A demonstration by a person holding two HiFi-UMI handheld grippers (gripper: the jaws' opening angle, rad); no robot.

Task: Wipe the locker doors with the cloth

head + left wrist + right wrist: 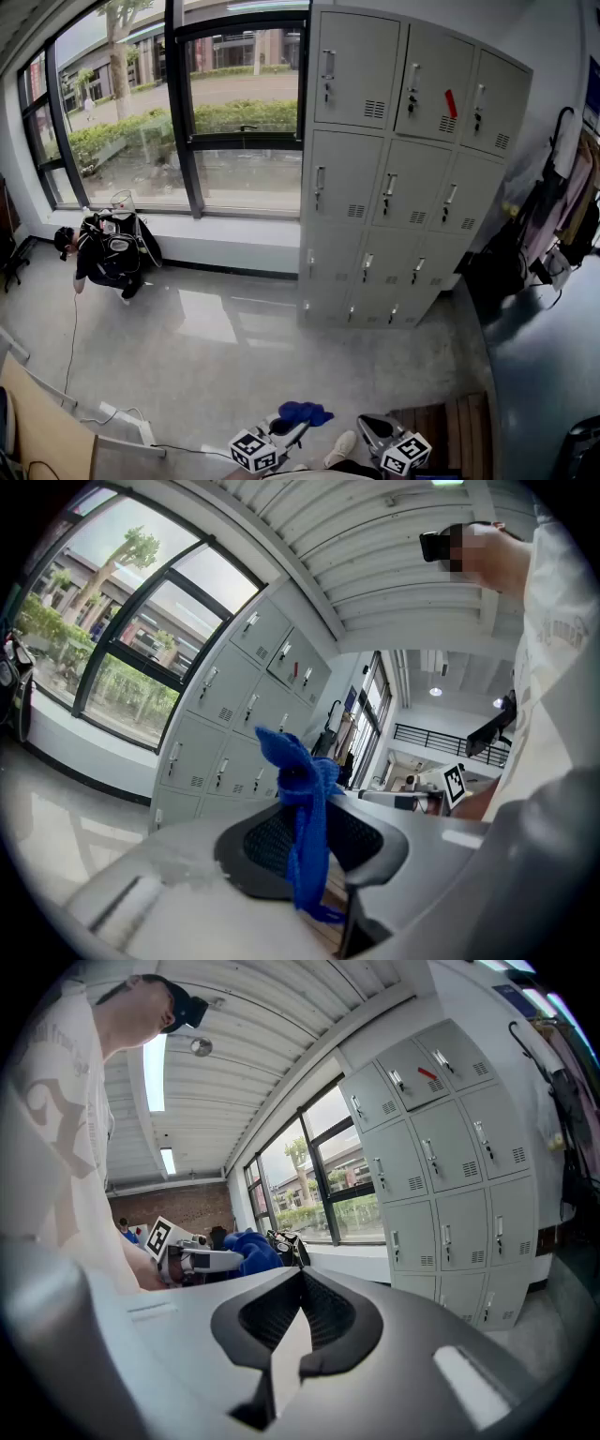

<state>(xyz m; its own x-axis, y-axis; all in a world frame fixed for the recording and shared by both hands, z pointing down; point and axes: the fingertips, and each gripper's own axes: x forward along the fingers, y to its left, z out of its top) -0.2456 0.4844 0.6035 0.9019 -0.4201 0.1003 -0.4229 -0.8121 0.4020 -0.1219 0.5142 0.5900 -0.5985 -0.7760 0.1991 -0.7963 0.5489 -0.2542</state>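
Observation:
A grey bank of lockers [403, 169] stands against the far wall, all doors closed; it also shows in the left gripper view [225, 733] and the right gripper view [441, 1157]. My left gripper [292, 427] sits at the bottom of the head view, shut on a blue cloth [305, 412]. In its own view the cloth [305, 817] hangs pinched between the closed jaws. My right gripper [373, 429] is beside it, shut with nothing held [298, 1283]. Both are well short of the lockers. The cloth [248, 1252] is also visible from the right.
A large window [169, 103] fills the left wall. A black bag [112, 253] lies on the floor below it. Coats and bags [553, 225] hang on the right wall. A wooden bench [450, 431] is at my right, white items [122, 422] at the left.

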